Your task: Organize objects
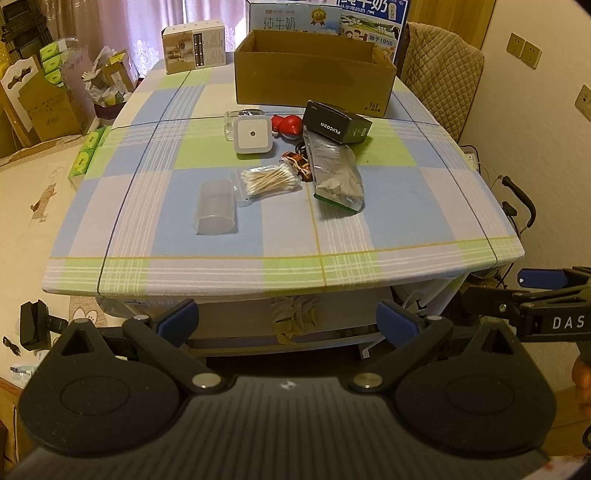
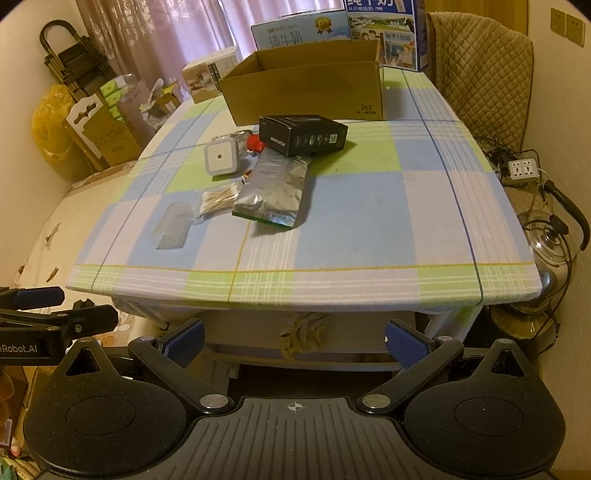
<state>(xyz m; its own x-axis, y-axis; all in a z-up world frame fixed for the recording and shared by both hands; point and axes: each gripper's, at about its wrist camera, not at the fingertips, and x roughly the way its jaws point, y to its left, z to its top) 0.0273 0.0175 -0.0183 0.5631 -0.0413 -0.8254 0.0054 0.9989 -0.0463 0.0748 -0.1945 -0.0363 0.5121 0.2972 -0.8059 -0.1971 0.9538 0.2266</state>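
Tablecloth (image 1: pixel 388 221) is blue, green and lilac plaid. On it: brown cardboard box (image 1: pixel 314 79), black carton (image 1: pixel 338 122), silver pouch (image 1: pixel 336 173), red toy (image 1: pixel 290 125).

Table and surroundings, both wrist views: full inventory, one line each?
cardboard box: 1, brown, open, far end of table
black carton: 1, in front of the box
foil pouch: 1, silver, mid table
night light: 1, white, left of the carton
red toy: 1, between light and carton
toy car: 1, red-orange, beside the pouch
cotton swabs: 1 bag, clear
clear plastic tube: 1, nearest the front edge
milk cartons: 2, blue-white, behind the box
tablecloth: 1, blue-green check
left gripper: open, empty
right gripper: open, empty
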